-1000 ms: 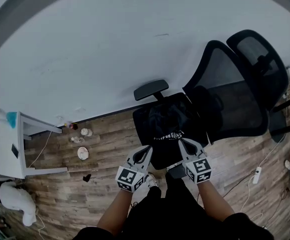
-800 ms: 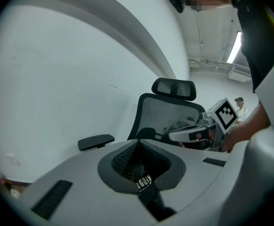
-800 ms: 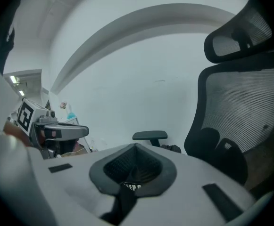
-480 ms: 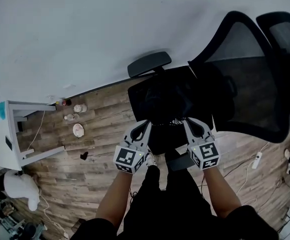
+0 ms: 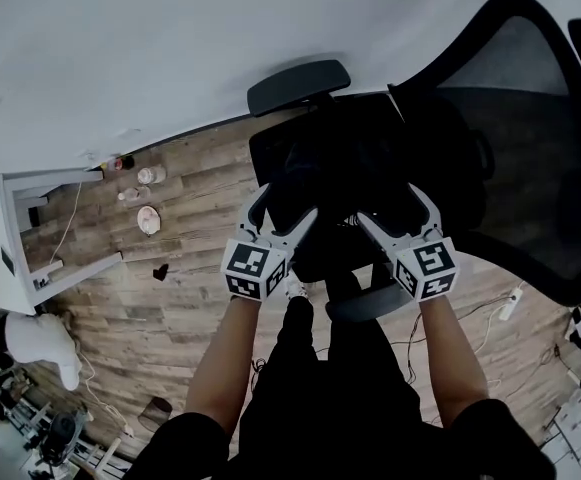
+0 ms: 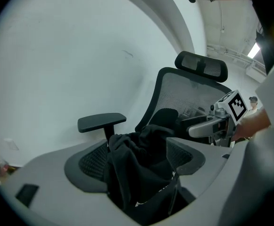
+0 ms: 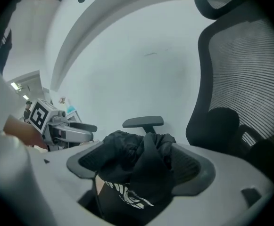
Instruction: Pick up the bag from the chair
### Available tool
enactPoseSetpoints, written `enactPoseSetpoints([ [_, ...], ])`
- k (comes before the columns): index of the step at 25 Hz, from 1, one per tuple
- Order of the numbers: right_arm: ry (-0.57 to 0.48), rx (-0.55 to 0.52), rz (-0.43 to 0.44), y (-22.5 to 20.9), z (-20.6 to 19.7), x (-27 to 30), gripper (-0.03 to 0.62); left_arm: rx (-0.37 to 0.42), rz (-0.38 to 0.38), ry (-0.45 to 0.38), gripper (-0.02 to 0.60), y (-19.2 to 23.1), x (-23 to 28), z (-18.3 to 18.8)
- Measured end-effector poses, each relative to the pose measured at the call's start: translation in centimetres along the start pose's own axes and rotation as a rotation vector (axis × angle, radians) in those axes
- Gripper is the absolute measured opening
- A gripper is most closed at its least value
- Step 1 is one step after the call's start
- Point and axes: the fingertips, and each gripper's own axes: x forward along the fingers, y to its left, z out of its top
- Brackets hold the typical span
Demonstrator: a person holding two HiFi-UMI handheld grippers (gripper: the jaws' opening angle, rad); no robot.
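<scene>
Colours: bag (image 5: 335, 183) black, white print; chair (image 5: 530, 138) black, mesh back; floor (image 5: 160, 318) brown wood planks; wall (image 5: 170, 38) white; left gripper (image 5: 282, 206), right gripper (image 5: 395, 206) grey, cubes (image 5: 255, 271) black-white squares.

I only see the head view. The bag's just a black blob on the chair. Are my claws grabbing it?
Observer: Not yet. In the left gripper view the left claw has just been opening, the bag between its jaws, unsqueezed.
Operator: And the other one?
Observer: The right claw has just been opening too, with the bag's bunched top between its jaws.
Operator: Is it plain black?
Observer: No, the right gripper view shows white print low down.
</scene>
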Motion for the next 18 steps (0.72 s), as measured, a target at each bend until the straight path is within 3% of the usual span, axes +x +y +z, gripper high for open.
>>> enactPoseSetpoints([
  [7,0.066,0.045,0.059,-3.1,-1.2,3.9,0.519,-0.069,-0.004,0.074,0.412,2.2,3.6,-1.9],
  [13,0.202,-0.046,0.164,-4.4,-2.5,8.3,0.533,-0.063,-0.072,0.159,0.417,2.1,7.1,-2.7],
  [18,0.317,-0.093,0.217,-4.5,-4.0,10.6,0.531,-0.09,-0.048,0.201,0.416,3.2,9.3,-3.8],
])
